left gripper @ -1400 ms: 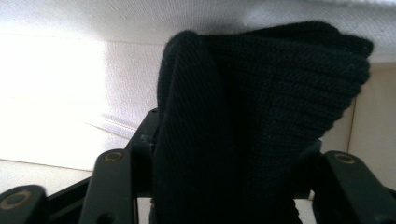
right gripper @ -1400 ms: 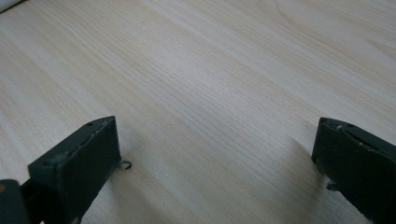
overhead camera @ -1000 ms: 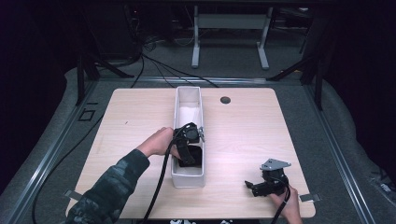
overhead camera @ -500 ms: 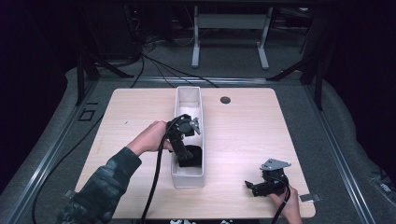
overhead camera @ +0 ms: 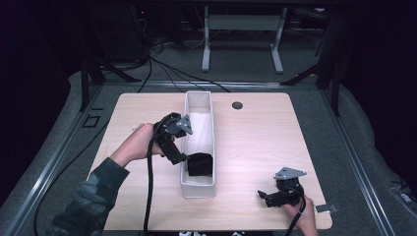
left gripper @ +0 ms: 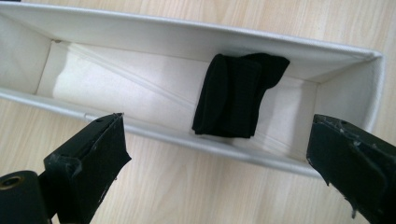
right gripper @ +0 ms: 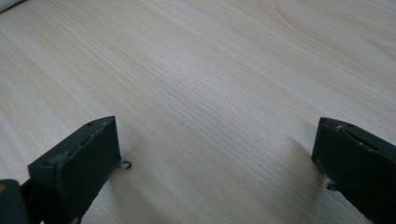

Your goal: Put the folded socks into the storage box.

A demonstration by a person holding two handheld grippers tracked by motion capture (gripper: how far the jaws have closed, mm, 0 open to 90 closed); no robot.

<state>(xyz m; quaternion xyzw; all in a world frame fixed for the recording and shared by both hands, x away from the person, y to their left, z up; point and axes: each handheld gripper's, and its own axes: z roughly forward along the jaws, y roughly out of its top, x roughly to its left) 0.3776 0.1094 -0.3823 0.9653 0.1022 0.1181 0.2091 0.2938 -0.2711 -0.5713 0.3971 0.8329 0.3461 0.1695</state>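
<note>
A long white box (overhead camera: 213, 129) lies lengthwise at the middle of the wooden table (overhead camera: 265, 142). A folded black cloth (overhead camera: 200, 164) rests inside it at the near end. My left gripper (overhead camera: 180, 158) hangs above the box's left wall, tilted toward the cloth. Its jaws have just been opening and stand open with nothing between them. In the left gripper view the cloth (left gripper: 236, 95) lies on the floor of the box (left gripper: 187, 39), below and beyond the left gripper (left gripper: 217, 123). My right gripper (overhead camera: 263, 196) rests at the table's front right, open over bare wood (right gripper: 215, 126).
A small dark round grommet (overhead camera: 237, 105) sits in the tabletop right of the box's far end. The far half of the box holds nothing. Cables trail from both grippers over the near edge. Grey floor and a metal stand (overhead camera: 239, 37) lie beyond the table.
My left gripper has risen out of the box and drawn back to the left, leaving the black cloth lying inside. The right gripper has kept still.
</note>
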